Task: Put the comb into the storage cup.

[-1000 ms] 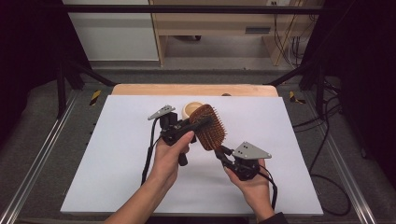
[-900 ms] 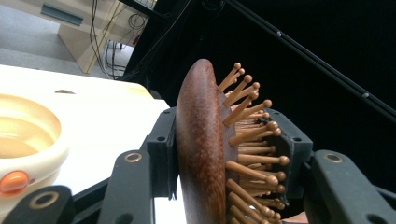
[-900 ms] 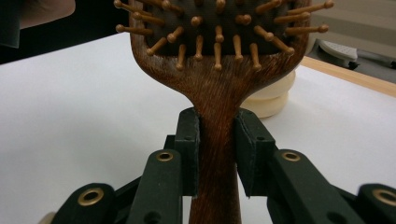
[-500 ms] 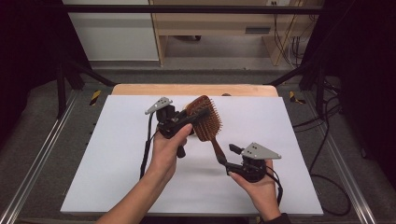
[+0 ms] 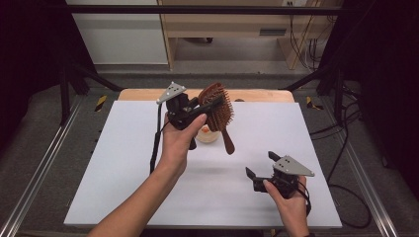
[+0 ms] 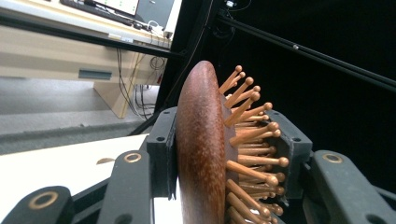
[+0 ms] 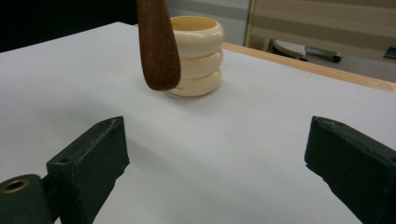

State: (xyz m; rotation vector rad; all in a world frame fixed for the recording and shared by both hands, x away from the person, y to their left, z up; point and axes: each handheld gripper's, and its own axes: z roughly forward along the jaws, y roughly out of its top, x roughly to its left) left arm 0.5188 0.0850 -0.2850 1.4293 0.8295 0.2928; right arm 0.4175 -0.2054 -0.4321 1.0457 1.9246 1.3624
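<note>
A brown wooden hairbrush (image 5: 223, 111) with peg bristles hangs above the table's middle, handle (image 5: 228, 141) pointing down. My left gripper (image 5: 213, 102) is shut on the brush head; in the left gripper view its jaws clamp the head's back and bristle side (image 6: 201, 154). My right gripper (image 5: 261, 164) sits low at the near right, apart from the brush. Its jaws have just been opening and hold nothing (image 7: 215, 149). The handle tip (image 7: 158, 46) hangs ahead of it, in front of a cream ribbed cup (image 7: 195, 56).
The cream cup (image 5: 206, 134) stands on the white sheet (image 5: 123, 163) under the brush. A wooden table edge (image 5: 257, 95) runs along the back. Metal frame rails (image 5: 44, 163) flank the table, and cables lie on the floor at right.
The right gripper has let go of the brush handle, opened wide and drawn back toward the near right. The left hand has lifted the brush higher, so its handle now hangs free.
</note>
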